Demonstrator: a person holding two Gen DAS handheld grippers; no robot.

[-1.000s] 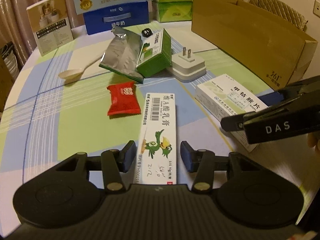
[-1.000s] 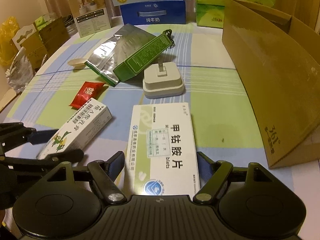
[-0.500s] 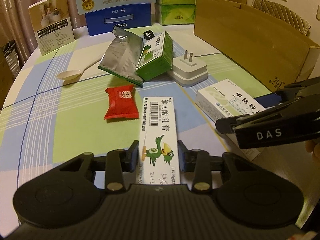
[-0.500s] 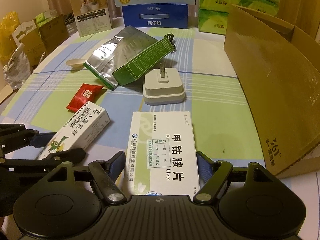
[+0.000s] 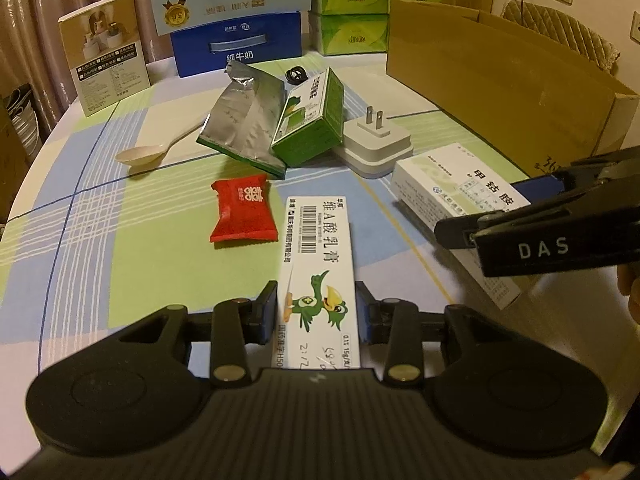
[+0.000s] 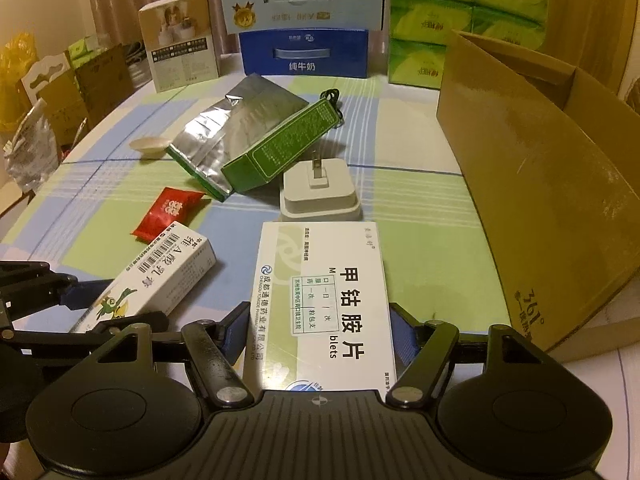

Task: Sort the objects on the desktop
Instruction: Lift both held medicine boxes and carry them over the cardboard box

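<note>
left wrist view: the ointment box (image 5: 320, 264) lies flat on the bench (image 5: 92, 248), its long axis running straight away from the camera, barcode end far. the left gripper (image 5: 317, 312) has its fingers (image 5: 267, 310) pressed on the box's near end. just left of it lies a red candy (image 5: 243, 213). in the right wrist view the wider tablet box (image 6: 323, 300) also lies lengthwise away from the camera, between the right gripper (image 6: 320, 332) fingers (image 6: 237, 330), which are closing without gripping it yet. beyond sit a white plug (image 6: 320, 192), green box (image 6: 280, 148), foil bag (image 6: 232, 128), spoon (image 5: 152, 152) and, at right, a cardboard box (image 6: 540, 184).
</note>
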